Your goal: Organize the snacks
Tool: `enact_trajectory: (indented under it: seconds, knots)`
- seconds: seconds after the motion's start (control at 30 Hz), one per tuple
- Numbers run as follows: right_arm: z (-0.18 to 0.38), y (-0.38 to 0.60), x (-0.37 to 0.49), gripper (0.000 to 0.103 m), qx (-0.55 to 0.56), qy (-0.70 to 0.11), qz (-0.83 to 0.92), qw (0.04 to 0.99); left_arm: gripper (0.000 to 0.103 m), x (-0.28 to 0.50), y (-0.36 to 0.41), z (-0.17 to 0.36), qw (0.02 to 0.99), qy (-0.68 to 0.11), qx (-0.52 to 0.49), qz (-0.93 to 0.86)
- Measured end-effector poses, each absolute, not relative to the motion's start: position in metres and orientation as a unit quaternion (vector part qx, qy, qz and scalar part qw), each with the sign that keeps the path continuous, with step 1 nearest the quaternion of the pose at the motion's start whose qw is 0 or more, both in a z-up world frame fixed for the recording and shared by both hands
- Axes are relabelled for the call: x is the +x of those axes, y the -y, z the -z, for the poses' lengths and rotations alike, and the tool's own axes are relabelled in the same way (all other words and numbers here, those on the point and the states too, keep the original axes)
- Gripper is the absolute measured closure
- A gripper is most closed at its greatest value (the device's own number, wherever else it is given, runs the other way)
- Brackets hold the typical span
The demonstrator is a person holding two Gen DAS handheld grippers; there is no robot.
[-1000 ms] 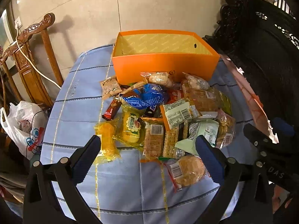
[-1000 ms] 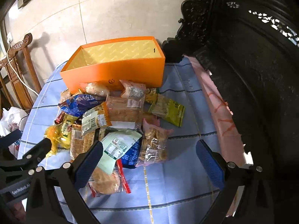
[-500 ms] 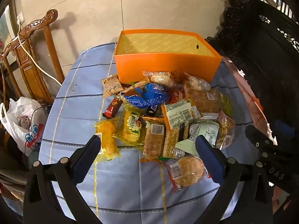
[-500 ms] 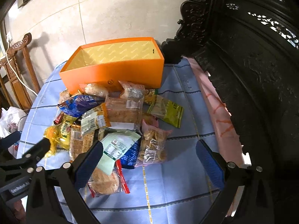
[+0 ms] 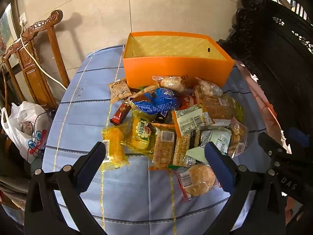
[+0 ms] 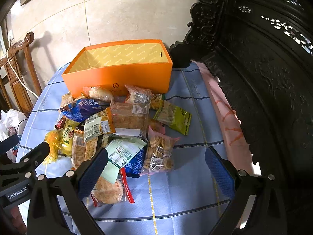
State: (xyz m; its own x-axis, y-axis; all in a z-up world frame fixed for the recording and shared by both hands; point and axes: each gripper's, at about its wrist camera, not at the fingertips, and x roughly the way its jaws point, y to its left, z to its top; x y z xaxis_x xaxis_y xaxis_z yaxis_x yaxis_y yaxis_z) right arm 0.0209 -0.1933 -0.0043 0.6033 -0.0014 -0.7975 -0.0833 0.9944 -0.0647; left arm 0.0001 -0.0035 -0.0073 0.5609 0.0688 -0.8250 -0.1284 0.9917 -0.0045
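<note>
A pile of packaged snacks (image 5: 172, 129) lies on a blue checked tablecloth (image 5: 82, 105) in front of an open, empty orange box (image 5: 176, 72). The pile (image 6: 121, 125) and the box (image 6: 121, 78) also show in the right wrist view. My left gripper (image 5: 154, 156) is open and empty, above the near edge of the pile, with a yellow packet (image 5: 113, 146) by its left finger and a round bread packet (image 5: 197, 178) by its right. My right gripper (image 6: 156, 162) is open and empty over the pile's near right side, by a clear cracker bag (image 6: 158, 152).
A carved wooden chair (image 5: 33, 58) with a white cable stands at the left, with a white plastic bag (image 5: 23, 125) below it. Dark carved furniture (image 6: 264, 78) walls in the right side. A pink sheet (image 6: 225, 113) lies along the table's right edge.
Both grippers have drifted slightly, and the views shifted a little toward the pile and box. The snacks have not moved and both grippers stay open.
</note>
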Motion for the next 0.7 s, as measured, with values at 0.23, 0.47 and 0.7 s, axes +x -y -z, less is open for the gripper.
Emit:
enact_trajectory:
  seconds: [0.23, 0.47, 0.7]
  knots:
    - [0.0026, 0.1961, 0.0211, 0.004, -0.037, -0.442, -0.018, 0.896, 0.004, -0.0001, 0.0057, 0.0066, 0.884, -0.463, -0.028, -0.055]
    - [0.0020, 0.1977, 0.0220, 0.003, -0.025, -0.449, -0.027, 0.893, 0.004, 0.0015, -0.0002, 0.0097, 0.879, -0.472, -0.045, -0.057]
    - [0.0013, 0.1949, 0.0208, 0.003, -0.030, -0.449, -0.033, 0.892, 0.004, 0.0007, -0.0028, 0.0110, 0.876, -0.476, -0.052, -0.058]
